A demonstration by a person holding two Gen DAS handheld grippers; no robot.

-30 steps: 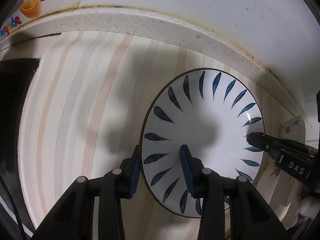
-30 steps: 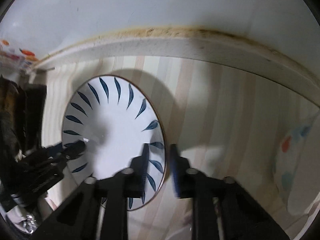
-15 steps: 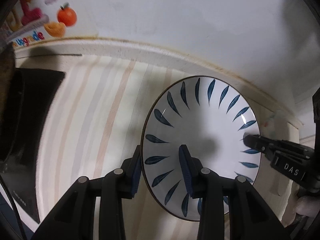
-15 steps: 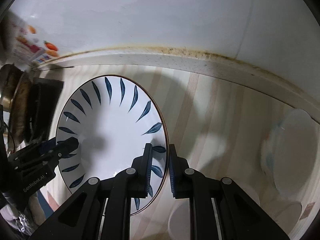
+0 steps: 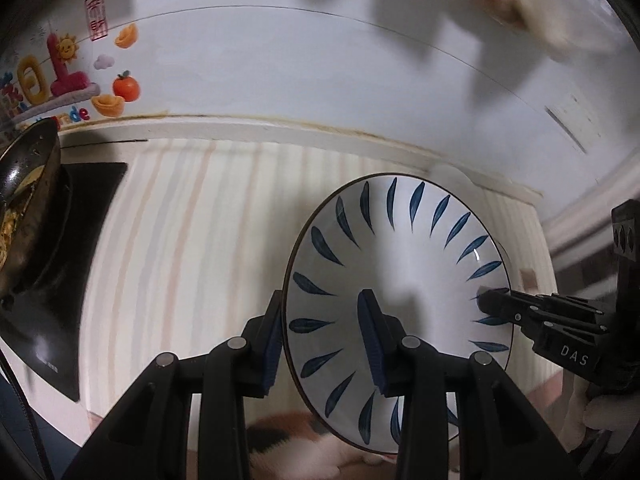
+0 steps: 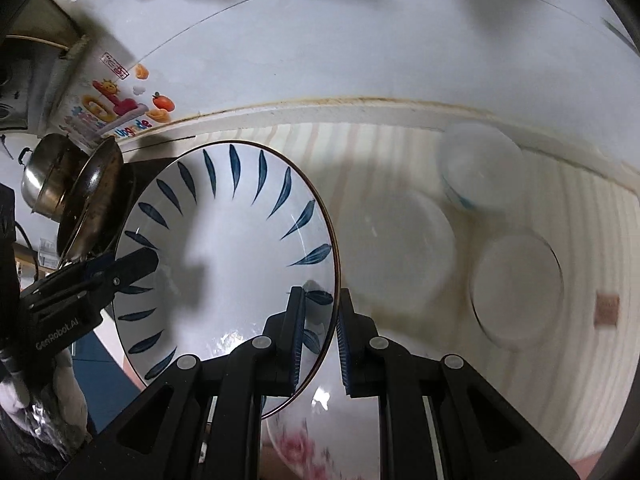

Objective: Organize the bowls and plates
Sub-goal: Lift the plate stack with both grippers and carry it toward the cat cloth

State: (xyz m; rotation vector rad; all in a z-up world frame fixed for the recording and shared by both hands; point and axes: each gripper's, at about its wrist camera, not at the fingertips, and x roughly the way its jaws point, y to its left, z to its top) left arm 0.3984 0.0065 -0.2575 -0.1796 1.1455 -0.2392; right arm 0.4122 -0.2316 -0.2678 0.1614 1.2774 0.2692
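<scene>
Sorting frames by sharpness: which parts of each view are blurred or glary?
Left wrist view: white plate with blue leaf marks sharp, small glint near its rim; top-right wall smeared. Right wrist view: plain white dishes on striped counter blurred; plate crisp.

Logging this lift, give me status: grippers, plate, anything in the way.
Left gripper and right gripper both shut on plate rim, opposite sides. Plate off the counter. White dishes to its right; pan left.

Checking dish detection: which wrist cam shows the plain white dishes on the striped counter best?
Right wrist. Three pale dishes lie blurred on the striped counter, right of the blue-leaf plate. The left wrist view shows none; that plate fills it.
</scene>
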